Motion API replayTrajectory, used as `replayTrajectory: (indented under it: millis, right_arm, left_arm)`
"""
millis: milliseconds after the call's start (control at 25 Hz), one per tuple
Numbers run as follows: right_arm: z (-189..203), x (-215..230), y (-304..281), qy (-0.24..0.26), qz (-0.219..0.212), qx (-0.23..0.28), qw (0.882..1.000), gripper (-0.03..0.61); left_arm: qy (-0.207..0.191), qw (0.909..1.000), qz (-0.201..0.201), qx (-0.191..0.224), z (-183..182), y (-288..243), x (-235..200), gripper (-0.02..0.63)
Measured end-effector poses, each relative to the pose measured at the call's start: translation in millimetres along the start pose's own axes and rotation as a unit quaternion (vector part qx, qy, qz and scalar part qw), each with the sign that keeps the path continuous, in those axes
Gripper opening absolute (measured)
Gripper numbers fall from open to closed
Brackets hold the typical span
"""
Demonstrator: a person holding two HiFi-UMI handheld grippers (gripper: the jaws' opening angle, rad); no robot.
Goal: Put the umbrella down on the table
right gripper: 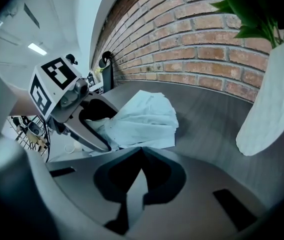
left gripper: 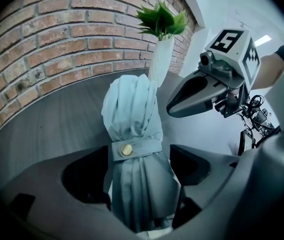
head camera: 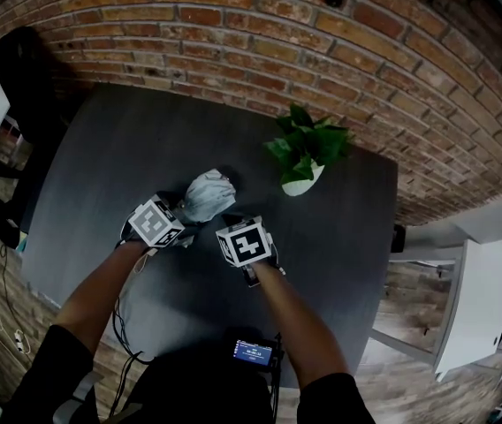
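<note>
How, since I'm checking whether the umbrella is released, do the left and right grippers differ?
The left gripper has its jaws wide apart; the right gripper has its jaws together. The folded umbrella sits between the left gripper's jaws, while the right gripper has nothing between its own. Both angle down over the dark table, close beside each other.

Dim, cool light; fisheye warping and dark vignetting at every edge.
</note>
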State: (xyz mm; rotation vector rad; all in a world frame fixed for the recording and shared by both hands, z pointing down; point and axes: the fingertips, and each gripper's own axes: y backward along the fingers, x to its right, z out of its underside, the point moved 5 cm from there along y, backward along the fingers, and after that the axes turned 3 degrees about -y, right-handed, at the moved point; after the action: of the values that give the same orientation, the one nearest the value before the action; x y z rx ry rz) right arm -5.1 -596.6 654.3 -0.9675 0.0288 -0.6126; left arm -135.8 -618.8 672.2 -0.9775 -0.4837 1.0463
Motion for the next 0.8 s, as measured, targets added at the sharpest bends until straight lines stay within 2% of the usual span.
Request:
replayTrajectory:
  millis: [200, 400, 640, 800]
  right_arm:
    - [0.4, -4.5, 17.8, 0.010, 0.002, 0.011, 1.000, 0.008]
    - [-0.8, -15.6, 46.5, 0.024, -0.002, 0.037, 0.999, 0.006]
    - [10.1, -37.2, 85.5, 0.049, -0.011, 0.068, 0.996, 0.006]
    - [24.4, -55.6, 108.5, 0.061, -0.015, 0.092, 0.994, 0.006]
  left_arm:
    - [0.006, 0.9988, -0.028, 0.039, -3.6, 33.9, 3.4, 0.370]
    - [0.000, 0.9932, -0.064, 0.097, -6.9, 74.9, 21.0, 0.358]
    - [0.029, 0.9802, -0.072, 0.182, -1.5, 111.3, 68.6, 0.194]
    - [0.050, 0.9722, -0.072, 0.217, 11.3, 120.7, 105.3, 0.073]
